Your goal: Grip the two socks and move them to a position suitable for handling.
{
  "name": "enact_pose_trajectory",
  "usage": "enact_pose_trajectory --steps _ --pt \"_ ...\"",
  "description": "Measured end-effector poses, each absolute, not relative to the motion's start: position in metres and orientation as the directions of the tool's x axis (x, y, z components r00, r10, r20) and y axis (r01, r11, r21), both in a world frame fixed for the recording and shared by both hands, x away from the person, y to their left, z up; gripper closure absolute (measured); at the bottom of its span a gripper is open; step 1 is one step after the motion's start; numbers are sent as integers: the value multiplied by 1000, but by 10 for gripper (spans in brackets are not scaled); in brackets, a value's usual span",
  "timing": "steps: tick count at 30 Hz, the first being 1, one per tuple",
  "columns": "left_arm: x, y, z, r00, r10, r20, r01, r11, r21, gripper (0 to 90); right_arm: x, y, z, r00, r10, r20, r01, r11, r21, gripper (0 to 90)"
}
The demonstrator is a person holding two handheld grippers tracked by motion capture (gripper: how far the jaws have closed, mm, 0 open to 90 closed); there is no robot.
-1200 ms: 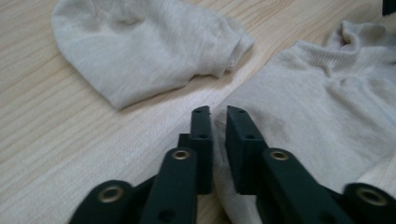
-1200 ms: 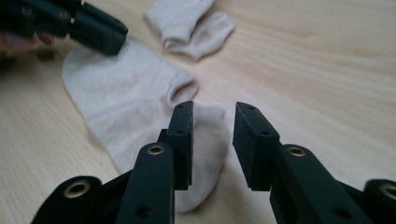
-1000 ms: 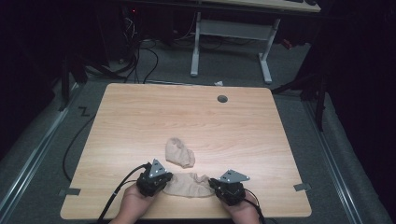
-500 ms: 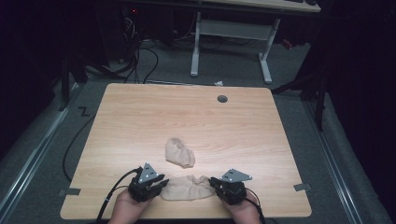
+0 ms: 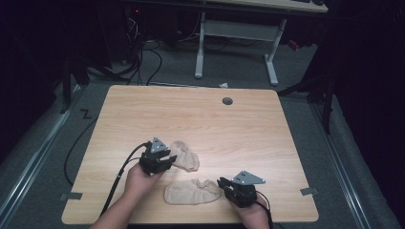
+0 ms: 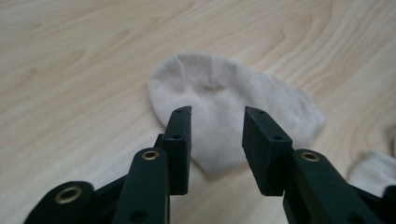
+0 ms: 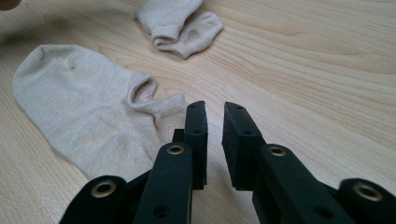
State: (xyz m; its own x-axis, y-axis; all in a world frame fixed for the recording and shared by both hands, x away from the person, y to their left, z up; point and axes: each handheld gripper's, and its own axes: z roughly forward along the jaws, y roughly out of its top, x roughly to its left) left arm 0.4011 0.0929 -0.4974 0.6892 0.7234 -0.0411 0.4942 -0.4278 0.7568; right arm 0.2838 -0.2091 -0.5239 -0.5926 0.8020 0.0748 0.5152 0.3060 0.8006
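Two beige socks lie on a wooden table point(image 5: 239, 129). The nearer sock point(image 5: 191, 192) point(image 7: 79, 107) lies flat and stretched out. The farther sock point(image 5: 185, 158) point(image 6: 224, 88) point(image 7: 180, 23) lies crumpled beyond it. My left gripper point(image 5: 167, 161) point(image 6: 217, 112) hovers at the farther sock's left end; its jaws have just been opening and hold nothing. My right gripper point(image 5: 222, 184) point(image 7: 215, 107) sits just right of the nearer sock's cuff; its jaws have just been opening to a narrow gap with only bare wood between them.
A round cable hole point(image 5: 227, 101) sits near the table's far edge. Beyond the table stand white desk legs point(image 5: 200, 47) and loose cables point(image 5: 143, 52) on the floor. Bare tabletop stretches to the far side and to the right.
Both grippers have let go of the nearer sock's ends, and it now lies flat. The left gripper moved away from the person to the farther sock. The right gripper stayed put.
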Motion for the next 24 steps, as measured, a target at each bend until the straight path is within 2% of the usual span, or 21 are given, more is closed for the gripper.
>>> enact_pose_trajectory --steps 7,18,19,20,22,24 --pt "442 89 -503 652 757 -41 548 -433 715 581 284 -208 -525 -596 799 78 519 309 797 805" --pt "461 76 -516 656 753 -63 580 -448 680 604 284 -206 -526 -607 791 78 516 317 796 804" --pt "461 75 -517 656 751 -76 590 -447 673 636 283 -206 -526 -608 790 77 515 318 796 804" --pt "460 75 -518 656 752 -73 592 -452 667 746 284 -206 -526 -608 790 76 515 320 795 805" --pt "459 75 -518 661 748 -60 580 -458 673 863 284 -206 -526 -609 790 76 514 320 796 805" --pt "453 78 -512 663 747 -58 558 -441 703 883 284 -206 -526 -610 789 75 514 321 796 805"
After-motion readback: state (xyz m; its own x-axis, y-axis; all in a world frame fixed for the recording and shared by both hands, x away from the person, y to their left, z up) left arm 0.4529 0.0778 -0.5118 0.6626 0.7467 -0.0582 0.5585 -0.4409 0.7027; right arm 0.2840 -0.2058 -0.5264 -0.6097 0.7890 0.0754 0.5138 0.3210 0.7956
